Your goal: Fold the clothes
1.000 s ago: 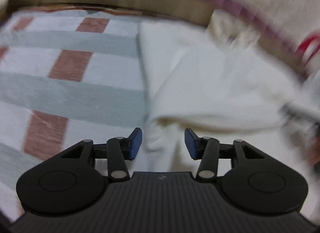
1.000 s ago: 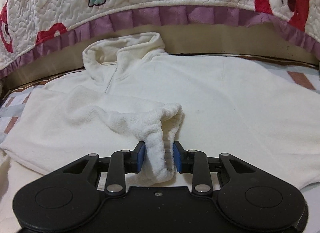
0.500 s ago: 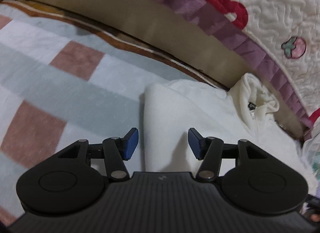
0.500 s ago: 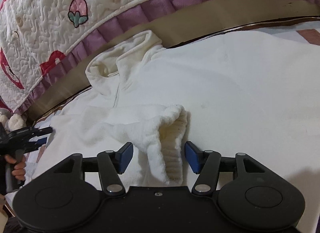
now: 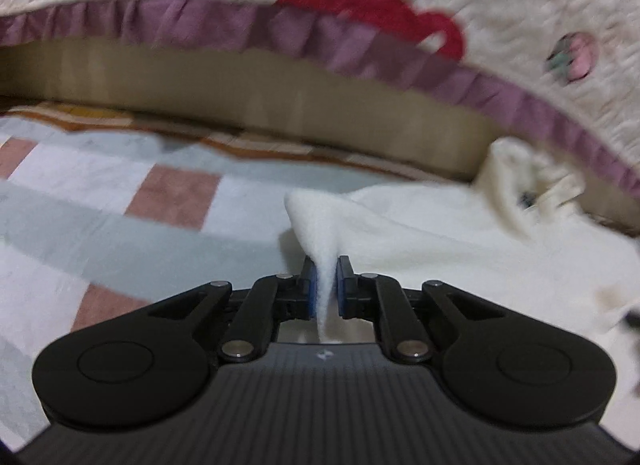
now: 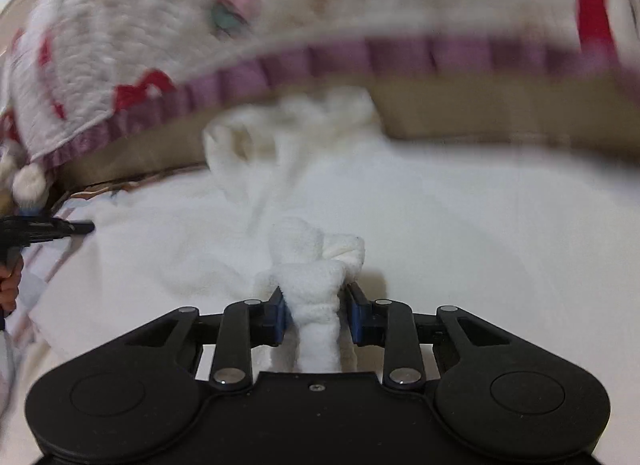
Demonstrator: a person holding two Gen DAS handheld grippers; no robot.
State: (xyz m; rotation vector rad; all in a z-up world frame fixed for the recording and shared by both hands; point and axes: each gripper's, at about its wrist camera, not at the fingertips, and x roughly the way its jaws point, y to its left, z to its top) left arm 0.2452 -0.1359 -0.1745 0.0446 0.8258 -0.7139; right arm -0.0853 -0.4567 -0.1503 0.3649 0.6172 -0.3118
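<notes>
A cream fleece hoodie (image 5: 460, 249) lies spread on the bed, its hood (image 5: 516, 181) towards the quilt; it also fills the right wrist view (image 6: 460, 233). My left gripper (image 5: 325, 285) is shut on the hoodie's left shoulder edge (image 5: 316, 221), which stands up in a pinched peak. My right gripper (image 6: 316, 317) is shut on the bunched fluffy sleeve cuff (image 6: 316, 265) folded over the hoodie's body. The left gripper also shows at the left edge of the right wrist view (image 6: 60, 229). Both views are blurred.
A checked blanket (image 5: 120, 225) in grey, white and brown covers the bed left of the hoodie. A quilted cover with purple frill and red prints (image 5: 360, 25) hangs along the back, over a tan band (image 5: 240, 97). A hand (image 6: 10, 281) shows far left.
My left gripper, open over the hoodie's left edge, has shut on that edge and pulled it up. My right gripper opened around the sleeve cuff half a second ago and has shut on it again.
</notes>
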